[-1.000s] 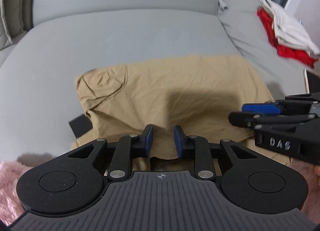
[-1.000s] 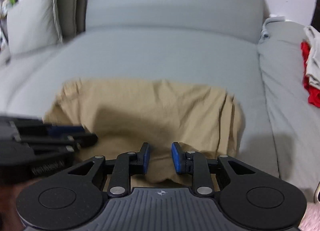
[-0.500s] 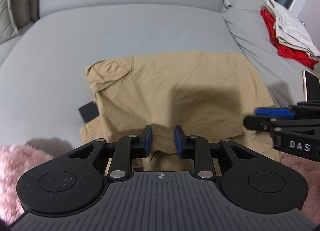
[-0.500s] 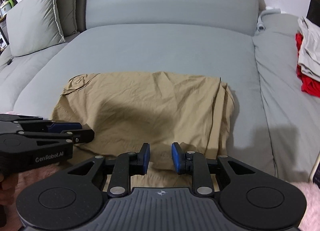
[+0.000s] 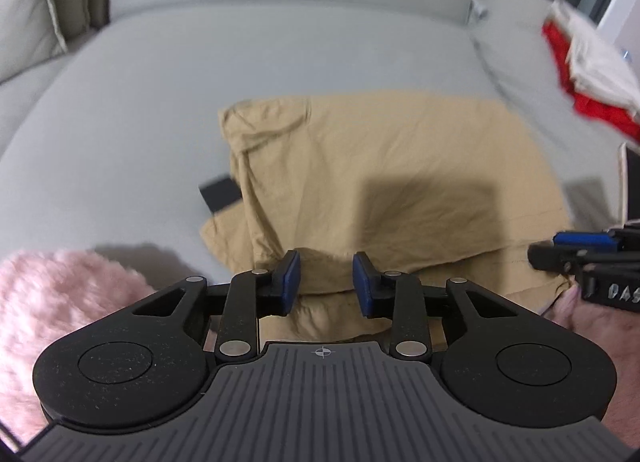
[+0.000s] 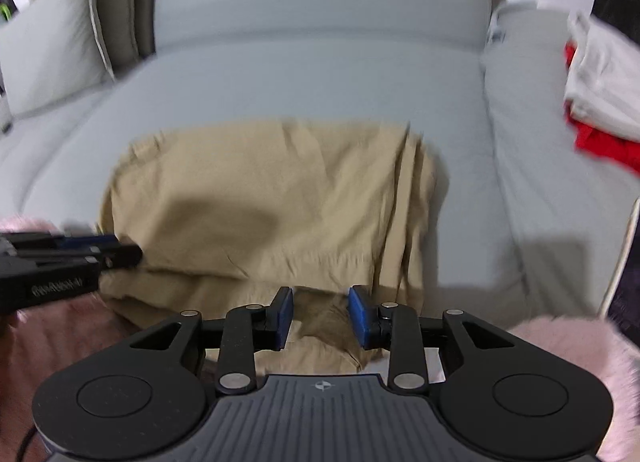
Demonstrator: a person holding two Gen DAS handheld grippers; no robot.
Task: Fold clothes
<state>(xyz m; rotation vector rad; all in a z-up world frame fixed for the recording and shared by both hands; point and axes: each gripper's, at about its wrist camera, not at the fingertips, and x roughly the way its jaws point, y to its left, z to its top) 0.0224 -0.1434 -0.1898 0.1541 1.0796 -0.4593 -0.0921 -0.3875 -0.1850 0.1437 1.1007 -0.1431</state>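
Left wrist view. Tan garment [image 5: 384, 181]: thin woven cloth, creased, folded to a rough rectangle with its near layers stepped; it lay flat on the grey sofa seat [image 5: 160, 109], a smooth fabric cushion. Left gripper [image 5: 326, 282]: matt black linkage with blue pads, jaws part open, nothing pinched; the garment's near edge lay below the gap. A small black flat piece [image 5: 220, 193] jutted from under the garment's left edge; what it was could not be made out. Pink fluffy material [image 5: 60, 302] filled the lower left. Red and off-white clothes [image 5: 588, 73] sat stacked on the far right cushion. The right gripper [image 5: 560, 252] entered from the right margin.

Right wrist view. Right gripper [image 6: 320, 316]: jaws part open, empty, above the garment's [image 6: 260, 189] near folds. Only this view showed the pleated right edge of the garment, a pale piped pillow [image 6: 52, 53] at far left, and the left gripper [image 6: 120, 250] touching the cloth's left corner.
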